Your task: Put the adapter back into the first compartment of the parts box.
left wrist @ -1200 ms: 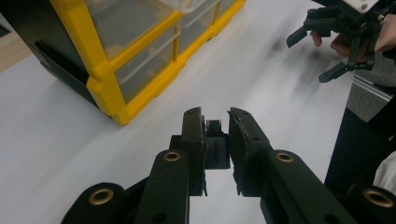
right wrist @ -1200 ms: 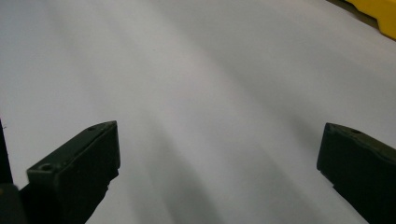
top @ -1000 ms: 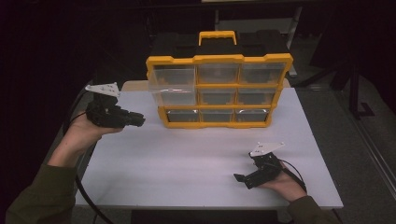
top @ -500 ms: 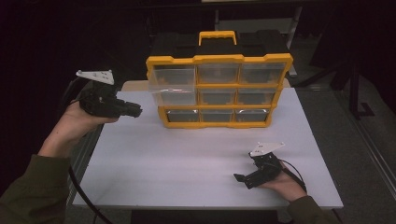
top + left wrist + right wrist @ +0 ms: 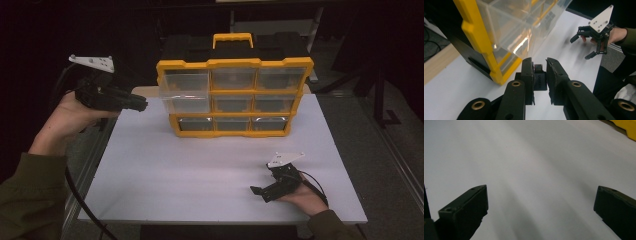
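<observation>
A yellow drawer organizer (image 5: 235,64) with clear drawers and a handle stands at the back of the white table (image 5: 200,170). Its left-column drawers (image 5: 182,97) stick out past the frame. My left gripper (image 5: 141,104) is held in the air left of the organizer, pointing at it level with the middle row. In the left gripper view its jaws (image 5: 539,61) are shut on a small black block (image 5: 539,77), with the organizer's corner (image 5: 471,30) close by. My right gripper (image 5: 261,192) rests on the table at the front right, open and with nothing between the jaws (image 5: 541,192).
A wooden board (image 5: 145,91) lies behind the organizer's left side. The table's left edge (image 5: 97,165) runs under my left forearm. A black cable (image 5: 75,195) trails from the left gripper. Dark floor and a stand (image 5: 382,100) lie to the right.
My left hand has lifted its gripper upward beside the organizer, still shut on the black block. The right gripper has stayed put on the table.
</observation>
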A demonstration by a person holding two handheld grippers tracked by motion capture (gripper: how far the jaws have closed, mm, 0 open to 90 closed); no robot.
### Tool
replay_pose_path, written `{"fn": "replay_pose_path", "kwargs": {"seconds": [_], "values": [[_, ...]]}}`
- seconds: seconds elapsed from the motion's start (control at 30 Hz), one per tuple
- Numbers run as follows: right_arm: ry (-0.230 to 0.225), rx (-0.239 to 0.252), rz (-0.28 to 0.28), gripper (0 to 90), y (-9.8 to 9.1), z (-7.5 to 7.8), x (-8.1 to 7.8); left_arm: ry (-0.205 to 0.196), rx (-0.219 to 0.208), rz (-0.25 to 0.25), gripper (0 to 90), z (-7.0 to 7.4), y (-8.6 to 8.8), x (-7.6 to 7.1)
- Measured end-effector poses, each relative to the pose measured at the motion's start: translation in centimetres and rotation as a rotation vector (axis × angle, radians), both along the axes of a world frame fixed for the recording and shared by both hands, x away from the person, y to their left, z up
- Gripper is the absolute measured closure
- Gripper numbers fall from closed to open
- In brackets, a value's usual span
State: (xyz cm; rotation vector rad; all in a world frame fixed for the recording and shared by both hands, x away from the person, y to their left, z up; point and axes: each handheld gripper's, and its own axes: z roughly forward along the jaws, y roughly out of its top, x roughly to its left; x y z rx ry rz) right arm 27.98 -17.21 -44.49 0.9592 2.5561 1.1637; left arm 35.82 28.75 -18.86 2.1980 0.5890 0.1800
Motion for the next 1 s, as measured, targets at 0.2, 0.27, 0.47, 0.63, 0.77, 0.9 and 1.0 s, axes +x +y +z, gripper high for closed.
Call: {"fn": "replay_pose_path", "kwargs": {"seconds": [0.2,0.27,0.47,0.63,0.77,0.9,1.0], "values": [[0.001,-0.002,0.001,0.0,0.0,0.0,0.0,-0.029,-0.005,-0.009,76.5,2.3,-0.6,0.4],[-0.001,-0.002,0.003,0.0,0.0,0.0,0.0,-0.032,-0.006,-0.015,76.5,2.8,-1.0,0.6],[0.000,-0.001,0.002,0.0,0.0,0.0,0.0,-0.035,-0.002,-0.026,76.5,3.4,-2.1,1.4],[0.001,0.000,0.001,0.0,-0.1,0.0,0.0,-0.030,0.002,-0.042,76.5,3.6,-3.4,2.3],[0.005,0.006,-0.003,0.0,-0.1,0.0,0.0,-0.021,0.005,-0.055,76.5,3.5,-4.7,3.1],[0.006,0.009,0.000,0.0,-0.2,-0.2,0.0,-0.019,0.007,-0.060,76.5,3.4,-5.7,3.9],[0.008,0.013,-0.003,0.0,-0.4,-0.3,-0.1,-0.020,0.013,-0.065,76.5,3.3,-6.5,4.4]]}}
